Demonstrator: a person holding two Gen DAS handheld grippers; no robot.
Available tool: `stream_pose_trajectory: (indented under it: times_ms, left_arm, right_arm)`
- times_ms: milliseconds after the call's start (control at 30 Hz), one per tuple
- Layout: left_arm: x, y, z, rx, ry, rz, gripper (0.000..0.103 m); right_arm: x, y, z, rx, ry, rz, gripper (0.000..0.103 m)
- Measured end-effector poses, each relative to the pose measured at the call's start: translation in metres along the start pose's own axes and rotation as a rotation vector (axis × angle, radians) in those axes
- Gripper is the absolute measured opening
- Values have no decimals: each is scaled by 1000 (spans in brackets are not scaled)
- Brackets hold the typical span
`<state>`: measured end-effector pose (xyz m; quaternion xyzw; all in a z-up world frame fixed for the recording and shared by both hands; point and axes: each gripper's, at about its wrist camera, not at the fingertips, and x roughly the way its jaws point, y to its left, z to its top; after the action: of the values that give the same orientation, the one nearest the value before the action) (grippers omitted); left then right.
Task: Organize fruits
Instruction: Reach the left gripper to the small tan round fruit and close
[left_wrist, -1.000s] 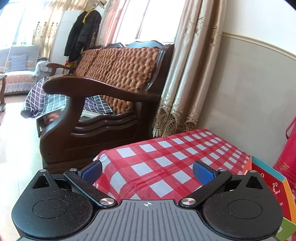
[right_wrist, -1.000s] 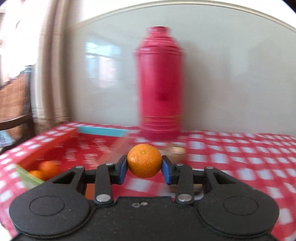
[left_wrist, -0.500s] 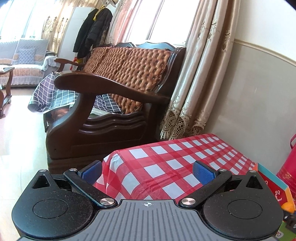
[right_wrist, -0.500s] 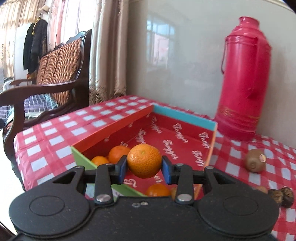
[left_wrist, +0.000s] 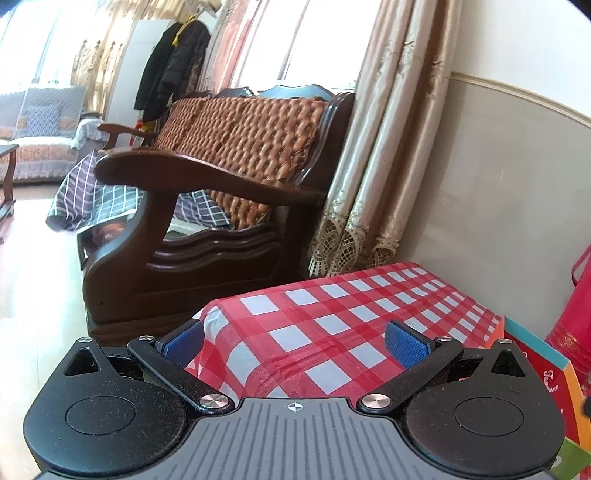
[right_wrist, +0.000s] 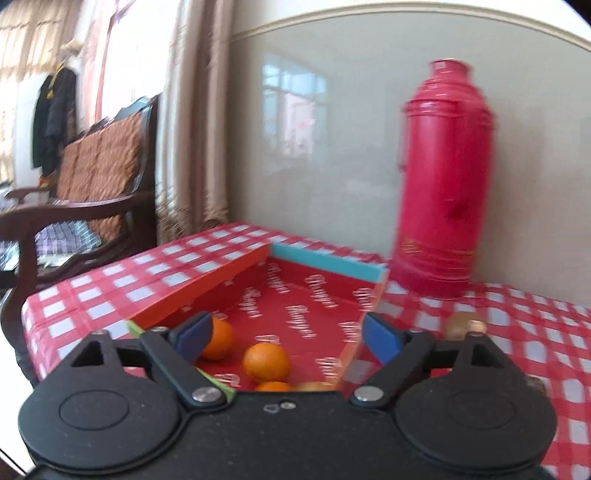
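Observation:
In the right wrist view my right gripper (right_wrist: 287, 338) is open and empty above the near end of a red cardboard box (right_wrist: 325, 260) with orange and teal walls. Inside the box lie several oranges, one in the middle (right_wrist: 266, 362), one behind my left finger (right_wrist: 219, 338), one at the lower edge (right_wrist: 273, 386). A brown kiwi (right_wrist: 463, 325) lies on the checked cloth right of the box. In the left wrist view my left gripper (left_wrist: 293, 345) is open and empty over the table's left corner; the box's edge (left_wrist: 543, 365) shows at the right.
A tall red thermos (right_wrist: 445, 181) stands behind the box by the wall; it also shows at the right edge of the left wrist view (left_wrist: 576, 321). A wooden armchair (left_wrist: 207, 192) and curtains (left_wrist: 380, 162) stand left of the red-checked table (left_wrist: 332, 314).
My right gripper has opened and let go of the orange, which now lies in the box. The left gripper has shifted only slightly.

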<state>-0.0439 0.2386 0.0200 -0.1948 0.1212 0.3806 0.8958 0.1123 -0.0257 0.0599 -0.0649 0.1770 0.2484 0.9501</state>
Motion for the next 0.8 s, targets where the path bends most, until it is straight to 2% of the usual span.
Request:
stream_pose_trajectory:
  times_ms: [67, 200, 267, 433, 567, 667, 800]
  left_arm:
    - [-3, -7, -2, 27, -7, -12, 103]
    - [-12, -29, -5, 90, -20, -65, 103]
    - [-18, -43, -9, 126, -30, -96, 103]
    - [-35, -95, -22, 243, -45, -223, 103]
    - [-50, -141, -39, 356, -42, -367, 103]
    - [-61, -173, -52, 419, -15, -489, 103]
    - [-78, -218, -67, 511, 2, -620, 103]
  right_arm:
    - [-10, -14, -6, 21, -22, -53, 91]
    - [-25, -51, -19, 76, -39, -187, 91]
    - [-31, -67, -24, 112, -50, -274, 97]
    - [-48, -110, -38, 230, -70, -540, 97]
    - [-61, -148, -52, 336, -41, -720, 97]
    - [-73, -169, -62, 410, -20, -801, 97]
    - [-92, -188, -74, 455, -32, -814, 97]
